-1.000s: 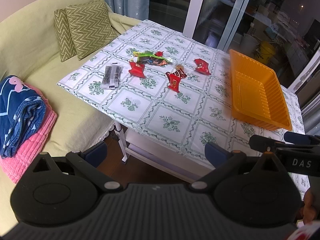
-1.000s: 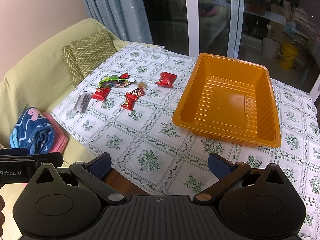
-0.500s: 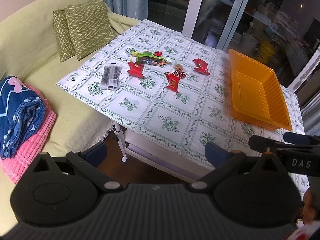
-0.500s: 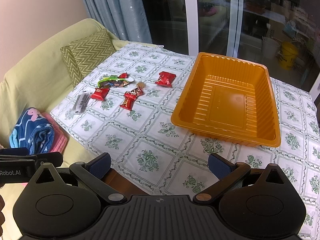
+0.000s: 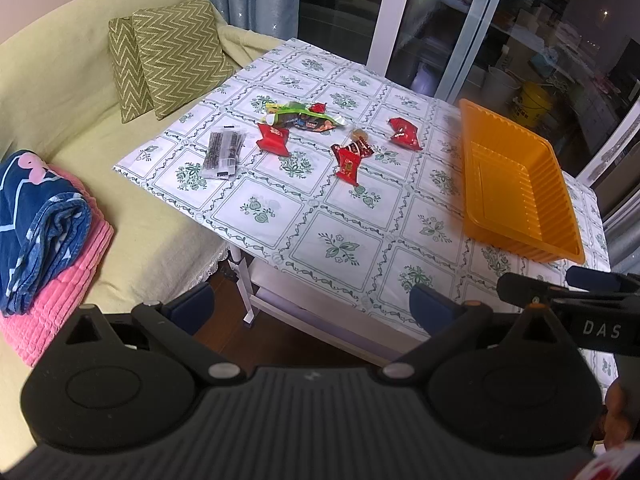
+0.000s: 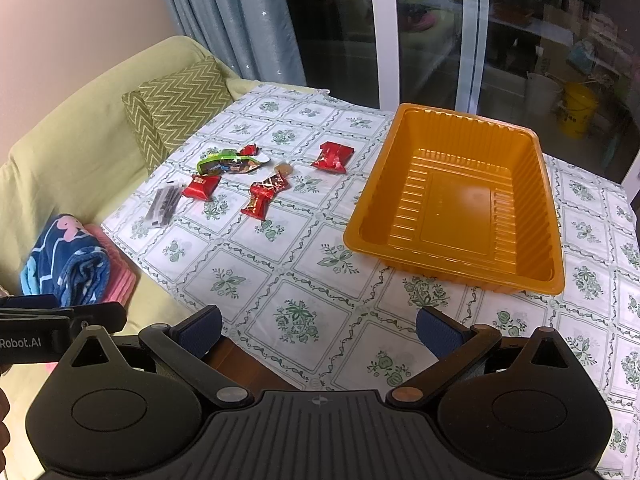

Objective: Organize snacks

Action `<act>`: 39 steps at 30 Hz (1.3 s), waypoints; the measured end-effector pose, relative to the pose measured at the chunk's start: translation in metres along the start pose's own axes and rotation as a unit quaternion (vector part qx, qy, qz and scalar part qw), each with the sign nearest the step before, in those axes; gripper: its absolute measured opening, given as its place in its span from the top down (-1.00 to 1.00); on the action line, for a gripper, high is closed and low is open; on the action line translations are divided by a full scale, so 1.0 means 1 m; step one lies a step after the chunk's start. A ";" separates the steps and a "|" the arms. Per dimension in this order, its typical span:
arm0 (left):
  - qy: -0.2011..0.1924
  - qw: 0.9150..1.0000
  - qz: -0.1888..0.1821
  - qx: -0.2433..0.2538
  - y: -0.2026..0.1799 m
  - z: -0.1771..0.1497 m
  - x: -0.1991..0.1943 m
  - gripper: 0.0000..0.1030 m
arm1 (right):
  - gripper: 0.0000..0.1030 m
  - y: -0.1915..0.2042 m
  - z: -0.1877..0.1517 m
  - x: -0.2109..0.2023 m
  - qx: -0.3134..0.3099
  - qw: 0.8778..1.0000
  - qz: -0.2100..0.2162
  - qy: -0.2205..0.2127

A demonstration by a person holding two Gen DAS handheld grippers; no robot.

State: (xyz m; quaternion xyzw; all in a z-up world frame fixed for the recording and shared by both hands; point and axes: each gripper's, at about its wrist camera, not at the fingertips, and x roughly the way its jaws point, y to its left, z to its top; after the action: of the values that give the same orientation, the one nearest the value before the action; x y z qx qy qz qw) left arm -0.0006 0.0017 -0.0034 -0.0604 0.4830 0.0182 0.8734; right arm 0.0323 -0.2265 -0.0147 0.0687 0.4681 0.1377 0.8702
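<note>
Pale yellow-green covered sofa along the far left, with an olive zigzag-patterned cushion and a folded navy-and-pink blanket pile. Beside it, the tabletop under a white cloth with green floral squares, holding everything for the job.

On the right half, a rectangular orange ribbed plastic tray, empty, long axis running away from the cameras. Well apart on the far left half, the loose snacks: a grey-black flat sachet nearest the sofa edge, a green-trimmed dark snack bag, a square red packet, a red twisted-end wrapper lying lengthwise toward the cameras, a lone red packet closest to the tray, a small tan sweet.

Left hand-held gripper released, fingers spread, empty, short of the table's near edge. Right hand-held gripper likewise spread and empty, over the near edge.

Nothing in the tray yet. Snacks ahead and slightly left of both; left likely nearer the cluster, right nearer the tray and lone packet.
</note>
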 end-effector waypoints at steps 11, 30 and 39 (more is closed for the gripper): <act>0.003 1.000 0.002 -0.002 0.002 0.001 0.002 -1.00 | -0.99 -0.002 -0.001 0.003 0.001 1.000 0.003 0.003; -0.018 0.999 0.037 -0.030 0.027 -0.002 -0.001 -0.98 | -0.99 -0.006 -0.003 0.007 0.000 0.998 0.058 -0.021; -0.016 0.998 0.048 -0.049 0.060 0.009 0.018 -0.90 | -0.95 0.014 0.013 0.027 0.002 0.996 0.084 -0.040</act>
State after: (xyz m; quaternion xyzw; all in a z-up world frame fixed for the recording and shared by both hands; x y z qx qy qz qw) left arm 0.0114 0.0614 -0.0192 -0.0793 0.4695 0.0843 0.8753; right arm 0.0546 -0.2045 -0.0256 0.1147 0.4258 0.2061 0.8735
